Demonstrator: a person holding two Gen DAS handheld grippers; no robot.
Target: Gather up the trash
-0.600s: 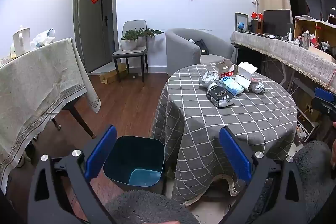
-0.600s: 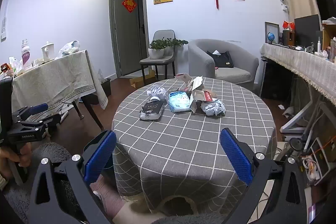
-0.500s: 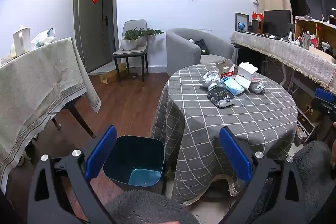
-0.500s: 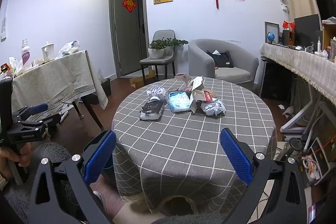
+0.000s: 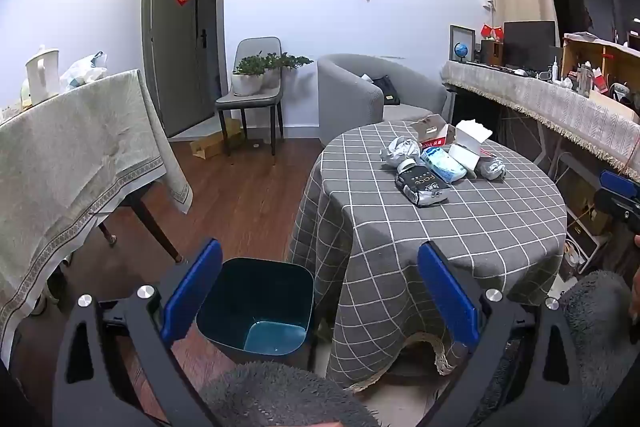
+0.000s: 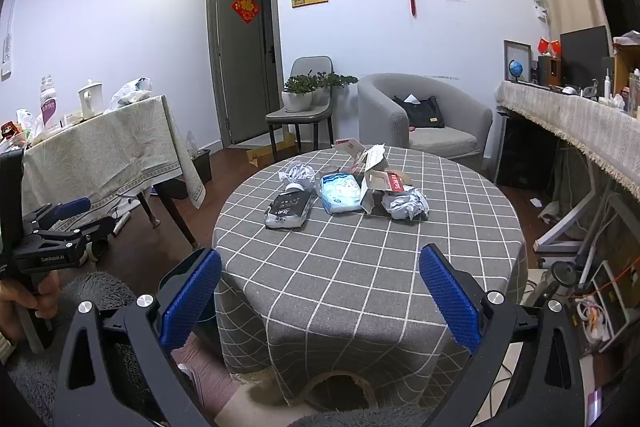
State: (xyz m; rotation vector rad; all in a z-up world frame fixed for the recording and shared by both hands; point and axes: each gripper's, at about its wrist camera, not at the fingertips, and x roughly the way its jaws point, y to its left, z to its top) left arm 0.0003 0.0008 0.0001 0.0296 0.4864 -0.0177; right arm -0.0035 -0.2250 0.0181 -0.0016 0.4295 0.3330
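A pile of trash lies on the round table with a grey checked cloth [image 6: 360, 259]: a black packet [image 6: 289, 211], a blue-white packet [image 6: 340, 193], crumpled paper balls [image 6: 405, 205], and torn white-red boxes [image 6: 378, 167]. The black packet also shows in the left wrist view [image 5: 422, 185]. A dark teal bin [image 5: 256, 305] stands open and empty on the floor left of the table. My left gripper [image 5: 318, 301] is open and empty, above the bin and the table's edge. My right gripper [image 6: 320, 303] is open and empty, in front of the table, well short of the trash.
A side table with a beige cloth [image 6: 104, 151] stands at the left with bottles and a kettle. A grey chair with a plant [image 6: 304, 107], an armchair [image 6: 424, 123] and a long cloth-covered counter [image 6: 580, 123] line the back and right. Wood floor lies between the tables.
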